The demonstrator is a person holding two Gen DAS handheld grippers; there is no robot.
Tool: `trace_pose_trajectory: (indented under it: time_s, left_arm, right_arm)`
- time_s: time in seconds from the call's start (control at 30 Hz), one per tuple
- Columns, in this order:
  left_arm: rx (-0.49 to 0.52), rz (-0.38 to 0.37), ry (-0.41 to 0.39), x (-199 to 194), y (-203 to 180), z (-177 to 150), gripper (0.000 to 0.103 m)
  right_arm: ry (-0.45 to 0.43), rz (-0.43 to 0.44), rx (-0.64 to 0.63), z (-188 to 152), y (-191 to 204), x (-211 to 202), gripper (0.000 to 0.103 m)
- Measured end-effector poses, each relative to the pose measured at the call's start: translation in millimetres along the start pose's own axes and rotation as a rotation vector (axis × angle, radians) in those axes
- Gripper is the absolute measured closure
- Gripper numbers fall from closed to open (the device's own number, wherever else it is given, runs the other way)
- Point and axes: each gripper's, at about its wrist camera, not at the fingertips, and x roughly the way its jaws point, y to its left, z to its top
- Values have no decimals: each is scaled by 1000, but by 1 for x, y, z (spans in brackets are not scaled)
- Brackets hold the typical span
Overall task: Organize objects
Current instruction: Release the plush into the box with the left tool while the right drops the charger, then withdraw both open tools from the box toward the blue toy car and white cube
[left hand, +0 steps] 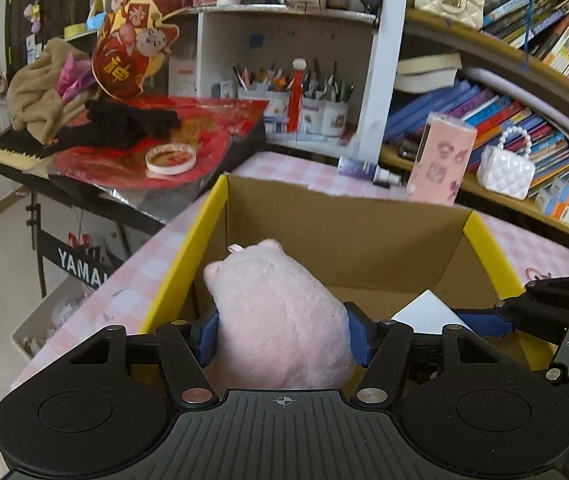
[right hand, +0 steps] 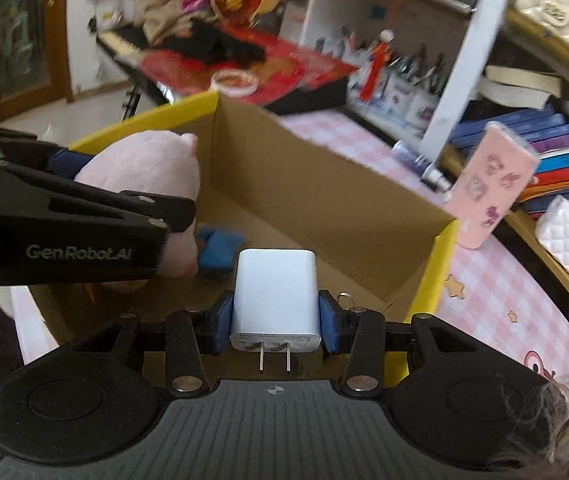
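Both grippers hang over an open cardboard box (left hand: 324, 220) with yellow flaps, which stands on a pink checked tablecloth (left hand: 284, 168). Left gripper (left hand: 284, 336) grasps a pink plush toy (left hand: 280, 320), its blue pads (left hand: 208, 340) pressed into the toy's sides, and holds it above the box's near-left part, at about 6 o'clock in the left wrist view. Right gripper (right hand: 275, 320) is clenched on a white charger (right hand: 275, 300), prongs pointing back toward the camera, also over the box interior; in the left wrist view a corner of the charger shows at 4 o'clock. In the right wrist view the toy sits at 9 o'clock, just beside the charger but apart from it. Beyond the box, at 1 o'clock, a pink case (left hand: 440, 160) leans against a bookshelf (left hand: 524, 80).
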Motion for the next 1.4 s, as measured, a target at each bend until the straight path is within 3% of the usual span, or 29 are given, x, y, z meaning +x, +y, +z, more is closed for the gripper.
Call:
trace_pose_trajectory:
  time_s: [0.2,0.4,0.5,0.73,0.9,1.13,1.4]
  left_arm:
    - [62,8,2,8,-5,2,36]
    - [86,-11,-24,3,-8,1,29]
    - [77,-9,-76,-10,-9,3,13]
    - [-31,-34,-226,-73,4,6,13]
    - [-54,-28,-279,-120,15,-10,12]
    - [-29,18,-241,-160,25,-57,12]
    - [-12,27,-142,-177,25,-109,12]
  right_arm:
    - [67,32,-19,4,0,9,62]
    - [68,12,-16,4,2,9,61]
    - [27,-5,-2,3,2,3,52]
    - [-74,-67,108,-3,-4,-35,52]
    - [-162,-108,185,-16,-1,-82,52]
    - [-176,-136,293,-53,23,-124,52]
    - [-87,-134,273,-107,78,-136,53]
